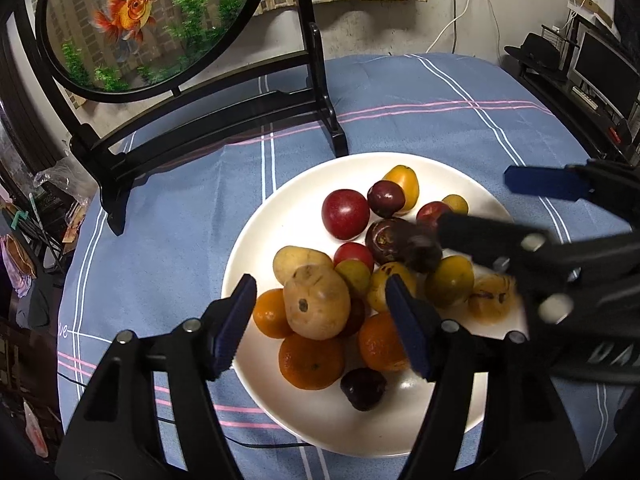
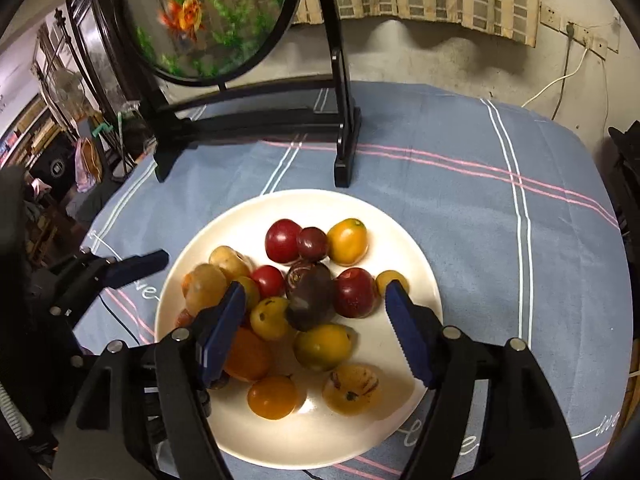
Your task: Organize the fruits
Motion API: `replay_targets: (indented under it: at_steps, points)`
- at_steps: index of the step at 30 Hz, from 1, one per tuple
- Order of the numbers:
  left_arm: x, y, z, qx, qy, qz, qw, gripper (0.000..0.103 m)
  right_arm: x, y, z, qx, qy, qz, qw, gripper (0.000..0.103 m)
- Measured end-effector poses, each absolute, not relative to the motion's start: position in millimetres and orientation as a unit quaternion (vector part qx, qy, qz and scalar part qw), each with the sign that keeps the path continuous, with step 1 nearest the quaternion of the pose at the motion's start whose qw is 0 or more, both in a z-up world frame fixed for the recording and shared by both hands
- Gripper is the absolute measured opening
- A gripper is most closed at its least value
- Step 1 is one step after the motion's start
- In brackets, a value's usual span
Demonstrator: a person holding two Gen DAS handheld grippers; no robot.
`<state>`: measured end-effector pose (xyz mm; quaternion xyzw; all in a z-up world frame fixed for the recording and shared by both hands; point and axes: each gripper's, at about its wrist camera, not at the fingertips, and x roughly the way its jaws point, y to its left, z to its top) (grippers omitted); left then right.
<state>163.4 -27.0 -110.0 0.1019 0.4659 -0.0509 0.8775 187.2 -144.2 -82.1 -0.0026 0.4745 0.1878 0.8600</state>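
A white plate [image 1: 280, 216] [image 2: 240, 220] on the blue striped cloth holds a heap of fruit: red, dark purple, yellow, orange and tan pieces. My left gripper [image 1: 322, 324] is open over the plate's near side, its blue pads standing either side of a large tan fruit [image 1: 316, 300] without touching it. My right gripper [image 2: 316, 330] is open too, above a dark purple fruit [image 2: 310, 300] and some yellow ones. Nothing is held by either. In the left wrist view the right gripper's fingers [image 1: 544, 186] reach in from the right over a blurred dark fruit [image 1: 420, 254].
A round goldfish screen [image 1: 152, 20] [image 2: 208, 20] on a black stand occupies the far left of the table, and its foot [image 1: 336, 132] comes close to the plate's far rim. A thin black cable [image 1: 256, 444] runs under the plate's near edge. Shelves and a monitor [image 1: 600, 68] stand beyond the table's right edge.
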Motion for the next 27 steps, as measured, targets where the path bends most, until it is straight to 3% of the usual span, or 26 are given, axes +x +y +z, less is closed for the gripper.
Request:
replay_targets:
  at_steps: [8, 18, 21, 25, 27]
  points:
    - [152.5, -26.7, -97.1, 0.093, 0.454, -0.055, 0.884, 0.069, 176.9, -164.6, -67.6, 0.032, 0.468, 0.175, 0.866, 0.073]
    - [110.4, -21.3, -32.7, 0.086, 0.375, -0.049, 0.922, 0.088, 109.7, -191.7, -35.0, 0.078, 0.43, 0.157, 0.885, 0.073]
    - [94.1, -19.5, -5.8, 0.08, 0.338, -0.043, 0.937, 0.098, 87.6, -197.5, -19.3, 0.089, 0.413, 0.156, 0.893, 0.077]
    - [69.1, -20.2, 29.0, 0.07, 0.293, -0.042, 0.953, 0.101, 59.0, -197.1, 2.4, 0.078, 0.385, 0.152, 0.907, 0.08]
    - [55.7, -21.9, 45.6, 0.068, 0.274, -0.049, 0.958, 0.101, 45.8, -196.4, 12.3, 0.076, 0.371, 0.155, 0.912, 0.089]
